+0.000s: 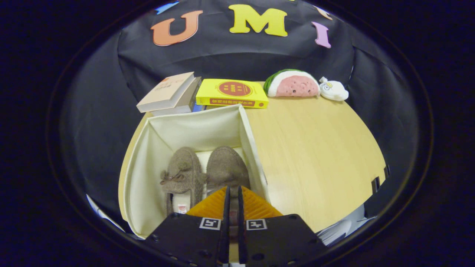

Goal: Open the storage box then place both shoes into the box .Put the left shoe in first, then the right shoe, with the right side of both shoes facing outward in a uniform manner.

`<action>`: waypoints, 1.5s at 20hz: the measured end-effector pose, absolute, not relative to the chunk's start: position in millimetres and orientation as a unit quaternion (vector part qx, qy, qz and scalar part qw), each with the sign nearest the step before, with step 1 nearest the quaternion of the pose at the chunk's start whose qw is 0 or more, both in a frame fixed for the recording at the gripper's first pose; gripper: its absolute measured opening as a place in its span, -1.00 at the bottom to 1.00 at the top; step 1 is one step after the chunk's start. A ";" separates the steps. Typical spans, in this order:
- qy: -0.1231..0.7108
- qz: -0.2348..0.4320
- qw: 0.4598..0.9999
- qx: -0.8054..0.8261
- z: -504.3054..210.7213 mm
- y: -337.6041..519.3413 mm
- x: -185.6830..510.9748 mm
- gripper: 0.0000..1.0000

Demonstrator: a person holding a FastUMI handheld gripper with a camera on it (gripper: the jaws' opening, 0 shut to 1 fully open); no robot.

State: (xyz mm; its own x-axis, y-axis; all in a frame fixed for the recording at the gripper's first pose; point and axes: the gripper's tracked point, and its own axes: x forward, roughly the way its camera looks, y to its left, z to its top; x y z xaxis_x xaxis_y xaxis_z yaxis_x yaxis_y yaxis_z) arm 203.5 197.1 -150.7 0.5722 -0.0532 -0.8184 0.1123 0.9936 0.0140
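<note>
Shoes sit side by side inside the open storage box (156, 148) — the left shoe (183, 172) with a small bow, the right shoe (227, 168) next to it, toes pointing away. The gripper (232, 193) hangs over the right shoe's heel; its fingers (213, 205) are almost together, and whether they pinch the heel cannot be seen. The box stands on the wooden surface (315, 148). Beyond it lie stacked books (169, 94), a yellow book (232, 92), a watermelon plush (293, 83) and a small white toy (334, 90).
</note>
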 end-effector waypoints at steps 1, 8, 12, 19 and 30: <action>0.454 -0.042 0.889 0.030 -146.3 197.8 201.2 -0.77; 0.400 -0.020 0.916 0.009 -91.7 199.2 176.6 -0.08; 0.368 -0.009 0.930 -0.006 -65.0 194.4 156.2 0.23; 0.237 -0.015 0.971 -0.008 2.5 147.3 127.1 0.90; 0.078 -0.024 0.997 0.008 37.3 68.7 70.6 0.90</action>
